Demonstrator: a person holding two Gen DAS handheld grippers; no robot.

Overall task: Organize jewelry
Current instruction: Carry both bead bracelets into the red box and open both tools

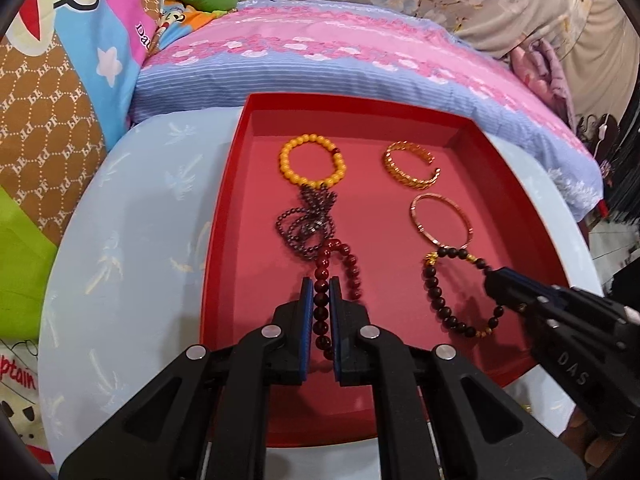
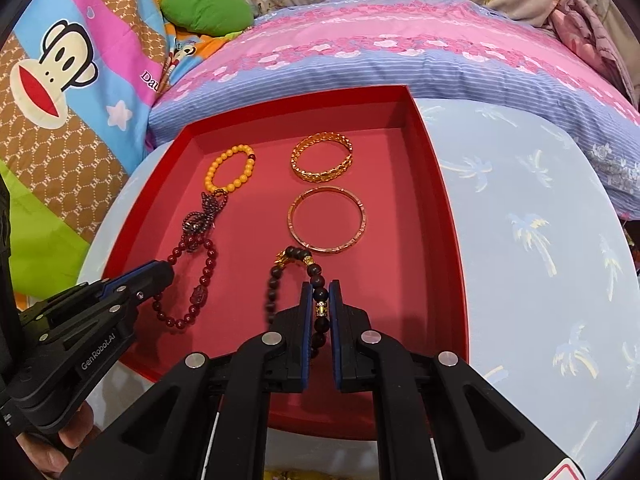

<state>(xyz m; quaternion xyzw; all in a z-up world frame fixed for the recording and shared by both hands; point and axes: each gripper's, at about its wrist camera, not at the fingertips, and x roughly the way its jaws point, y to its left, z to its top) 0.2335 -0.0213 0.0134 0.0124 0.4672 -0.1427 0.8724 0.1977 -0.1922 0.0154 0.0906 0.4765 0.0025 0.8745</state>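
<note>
Both grippers are down inside the red tray (image 1: 224, 240), each with a beaded bracelet caught between its fingers. The left gripper (image 1: 321, 292) has its fingers nearly together on one side of the dark red bracelet (image 1: 352, 268); that strand runs straight back along the line of the fingers, toward the wrist, while the rest of the loop lies out ahead and to the right on the tray floor. The right gripper (image 2: 321, 294) is clamped the same way on the black bracelet (image 2: 276, 280), gripping it at a small gold bead, with the free part of the loop lying ahead and to the left.

So each bracelet lies lengthwise with its own gripper, and each arm already has the piece on its own side. A lift or drag should probably go back along the finger line, or the beads could slip out.

The tray sits on a light blue desk (image 2: 520, 220) with bedding behind it. It holds two rows. On the left: a yellow bead bracelet (image 1: 312, 162) at the far end, a tangled dark chain (image 1: 308, 220) touching it, then the dark red bracelet, whose far end meets the chain. On the right: an open gold cuff (image 1: 412, 164), a thin copper bangle (image 1: 440, 220), then the black bracelet just touching the bangle's near edge.
</note>
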